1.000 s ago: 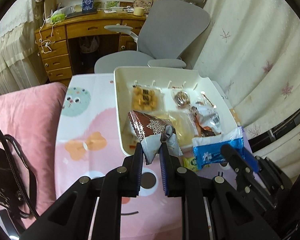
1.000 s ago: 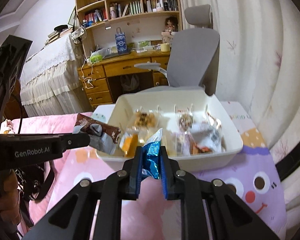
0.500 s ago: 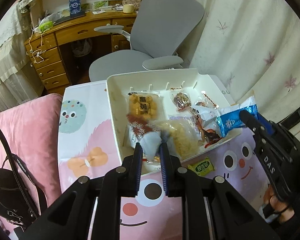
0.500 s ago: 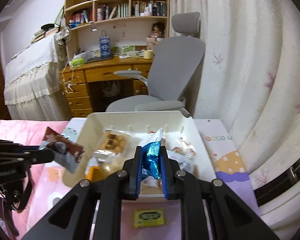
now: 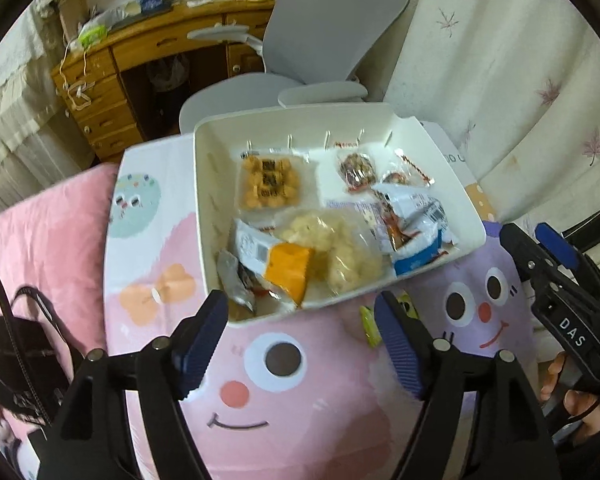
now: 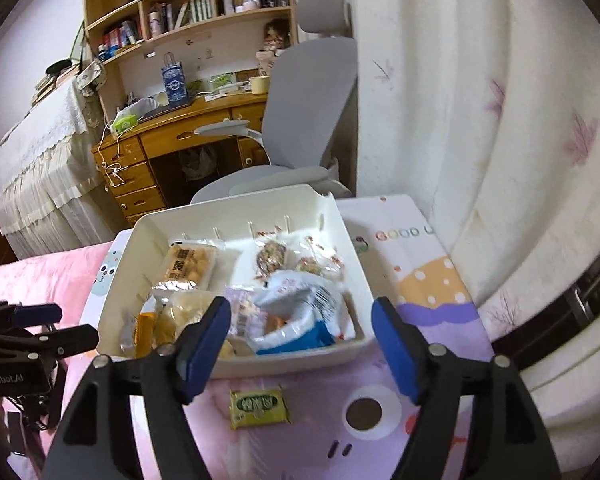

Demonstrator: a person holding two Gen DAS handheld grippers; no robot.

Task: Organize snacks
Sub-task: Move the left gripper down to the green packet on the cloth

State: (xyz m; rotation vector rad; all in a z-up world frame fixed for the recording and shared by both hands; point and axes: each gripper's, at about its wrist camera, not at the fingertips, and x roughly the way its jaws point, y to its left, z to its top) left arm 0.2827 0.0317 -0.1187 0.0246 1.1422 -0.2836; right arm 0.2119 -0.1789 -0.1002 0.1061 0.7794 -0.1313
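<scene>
Snacks are basically all in the white bin (image 5: 204, 184) now. Half a second back the left gripper (image 5: 300, 336) was pinched on a brown-and-silver wrapper and the right gripper (image 6: 302, 340) on a shiny blue packet; now both sets of fingers are opening wide with nothing between them, and both packs are lying inside the bin. The silver wrapper (image 5: 236, 280) sits crumpled in the near left corner, next to an orange packet (image 5: 288, 266), and the blue packet (image 6: 300, 338) is down against the near wall on the right side. So I'd say that's two more drops done, and the only thing I can see left outside is the little yellow-green packet (image 6: 259, 405) lying flat on the cartoon mat (image 5: 260, 400), just in front of the bin. Probably next up, but that's my guess. Material-wise it's mostly crinkly stuff: foil and clear film that bunches and slides, a puffy clear bag of pale chunks (image 5: 332, 248) in the middle, a flat tray pack of golden biscuits (image 5: 270, 184) toward the back, and a couple of small twist-wrapped sweets (image 5: 358, 170) beside it. The bin itself is hard, smooth plastic with rounded corners and little slots along the back wall. The mat looks soft and printed, draped over what seems to be a bed instead of a proper worktop, so the small flat packet might be fiddly to pinch off it.
</scene>
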